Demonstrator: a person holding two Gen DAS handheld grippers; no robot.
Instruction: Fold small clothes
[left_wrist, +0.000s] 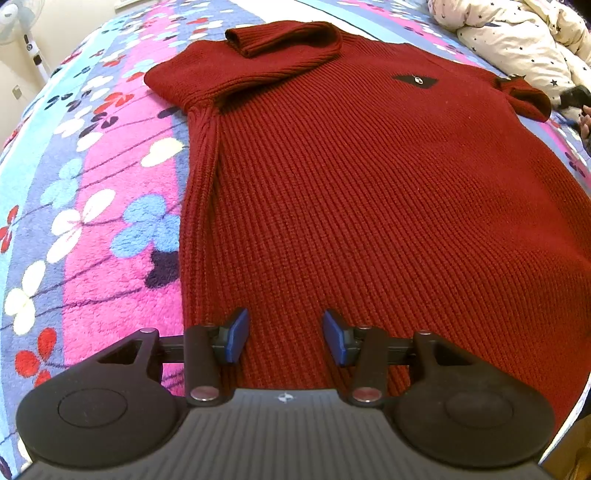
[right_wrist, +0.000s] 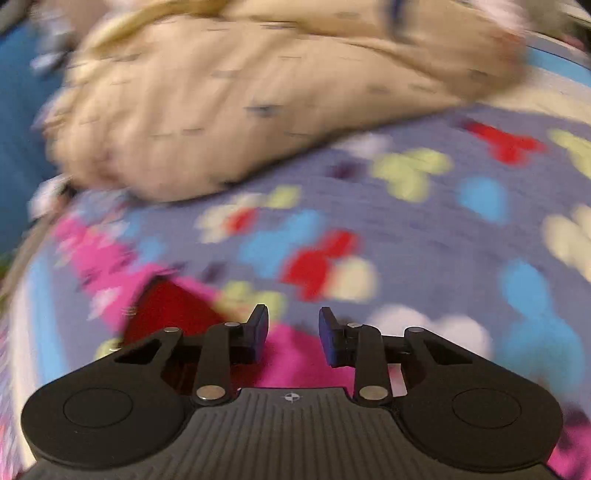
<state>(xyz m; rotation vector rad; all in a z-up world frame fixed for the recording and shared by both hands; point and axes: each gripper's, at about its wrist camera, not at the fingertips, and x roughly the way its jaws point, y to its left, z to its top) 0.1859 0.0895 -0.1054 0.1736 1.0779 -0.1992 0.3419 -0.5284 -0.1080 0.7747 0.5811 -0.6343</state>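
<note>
right gripper (right_wrist: 293, 334) fingers apart, empty | over floral blanket (right_wrist: 424, 229) (blurred)

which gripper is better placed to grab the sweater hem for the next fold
Left. The left gripper hangs over the red sweater near its hem, jaws apart. The right gripper is over the blanket, beside the sweater.

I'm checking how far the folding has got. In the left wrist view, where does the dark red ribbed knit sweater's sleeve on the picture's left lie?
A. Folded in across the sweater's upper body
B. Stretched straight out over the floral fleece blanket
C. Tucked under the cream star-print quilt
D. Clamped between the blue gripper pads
A: the sleeve on the dark red ribbed knit sweater lies folded across its upper body, cuff near the collar area.
</note>
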